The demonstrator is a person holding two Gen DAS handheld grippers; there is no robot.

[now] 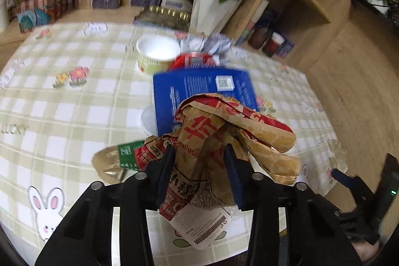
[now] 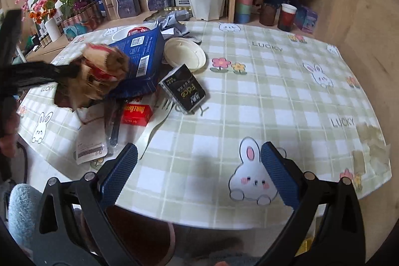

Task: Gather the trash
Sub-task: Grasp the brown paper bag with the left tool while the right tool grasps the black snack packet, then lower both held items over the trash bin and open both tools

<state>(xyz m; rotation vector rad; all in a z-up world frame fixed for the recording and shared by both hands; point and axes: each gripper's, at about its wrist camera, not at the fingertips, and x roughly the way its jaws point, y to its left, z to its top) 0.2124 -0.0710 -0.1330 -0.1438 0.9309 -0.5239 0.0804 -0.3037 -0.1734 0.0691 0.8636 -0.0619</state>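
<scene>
Holding the crumpled paper bag (image 1: 224, 141) between closed pads, our left claw (image 1: 199, 166) has it lifted over the counter (image 2: 249, 96). Our right claw (image 2: 199, 173) gapes empty, nearer the black carton (image 2: 184, 91) lying ahead-left, long axis slanted. The white bowl (image 2: 185, 54) looks empty.

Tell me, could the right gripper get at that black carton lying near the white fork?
Probably yes: the right gripper stands open and empty, and only bare tablecloth separates it from the black carton.
</scene>
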